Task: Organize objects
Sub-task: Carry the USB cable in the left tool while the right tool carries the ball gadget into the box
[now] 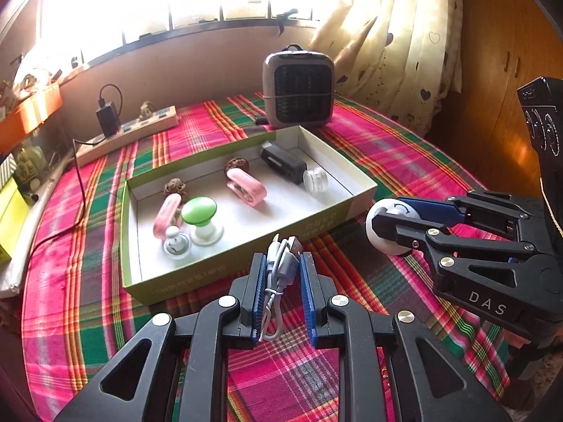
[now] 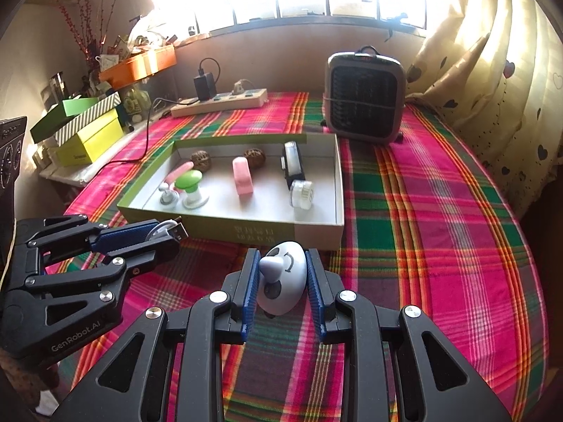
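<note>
Organizing nears its end: 8 items already lie in the box (image 1: 359,195) on the plaid table (image 1: 88,281). The left gripper (image 1: 281,270) has its jaws clamped on a bundled USB cable (image 1: 281,263), the right gripper (image 2: 283,281) on a white egg-shaped toy (image 2: 283,283); both hang just short of the box.

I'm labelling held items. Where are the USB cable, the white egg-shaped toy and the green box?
USB cable (image 1: 281,263), left wrist view, bundled coil.
White egg-shaped toy (image 2: 283,281), right wrist view, its face.
Green box (image 2: 225,228), right wrist view, near wall.

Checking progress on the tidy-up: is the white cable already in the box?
No, the bundled cable is clamped in the left gripper, held short of the box.
</note>
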A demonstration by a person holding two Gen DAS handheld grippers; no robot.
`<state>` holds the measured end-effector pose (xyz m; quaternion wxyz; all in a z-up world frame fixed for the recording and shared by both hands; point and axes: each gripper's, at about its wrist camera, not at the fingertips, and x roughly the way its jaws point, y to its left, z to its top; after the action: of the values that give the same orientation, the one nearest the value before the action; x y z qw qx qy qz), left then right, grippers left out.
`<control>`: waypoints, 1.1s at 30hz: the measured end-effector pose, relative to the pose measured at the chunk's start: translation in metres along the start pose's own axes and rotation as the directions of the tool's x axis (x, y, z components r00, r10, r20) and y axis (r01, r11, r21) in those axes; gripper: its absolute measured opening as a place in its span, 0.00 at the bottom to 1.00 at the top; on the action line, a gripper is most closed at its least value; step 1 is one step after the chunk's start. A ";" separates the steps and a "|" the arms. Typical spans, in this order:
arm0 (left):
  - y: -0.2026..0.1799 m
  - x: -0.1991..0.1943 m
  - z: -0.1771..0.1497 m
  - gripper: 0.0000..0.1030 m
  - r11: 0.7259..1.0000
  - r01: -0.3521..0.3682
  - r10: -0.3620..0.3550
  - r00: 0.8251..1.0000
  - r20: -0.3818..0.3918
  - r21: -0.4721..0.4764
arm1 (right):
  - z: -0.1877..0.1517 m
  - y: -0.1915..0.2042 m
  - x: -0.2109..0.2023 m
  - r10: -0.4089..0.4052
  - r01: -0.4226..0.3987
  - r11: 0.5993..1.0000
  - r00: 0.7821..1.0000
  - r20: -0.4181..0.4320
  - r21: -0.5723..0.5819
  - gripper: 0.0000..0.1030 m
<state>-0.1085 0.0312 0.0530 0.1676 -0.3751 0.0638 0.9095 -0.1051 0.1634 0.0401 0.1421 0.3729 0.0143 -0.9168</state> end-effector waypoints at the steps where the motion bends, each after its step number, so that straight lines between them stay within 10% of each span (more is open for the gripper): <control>1: 0.001 -0.001 0.001 0.17 1.000 -0.001 0.001 1.000 0.002 -0.002 | 0.001 0.001 0.000 0.001 -0.001 1.000 1.000 0.003 -0.002 0.26; 33: 0.039 0.042 0.036 0.17 0.995 -0.033 0.030 0.999 -0.026 -0.090 | 0.059 0.003 0.042 0.029 -0.030 0.997 1.000 -0.012 -0.073 0.26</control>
<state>-0.1741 0.0143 0.0489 0.1353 -0.3923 0.0306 0.9093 -0.1729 0.1425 0.0542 0.1689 0.3724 0.0432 -0.9116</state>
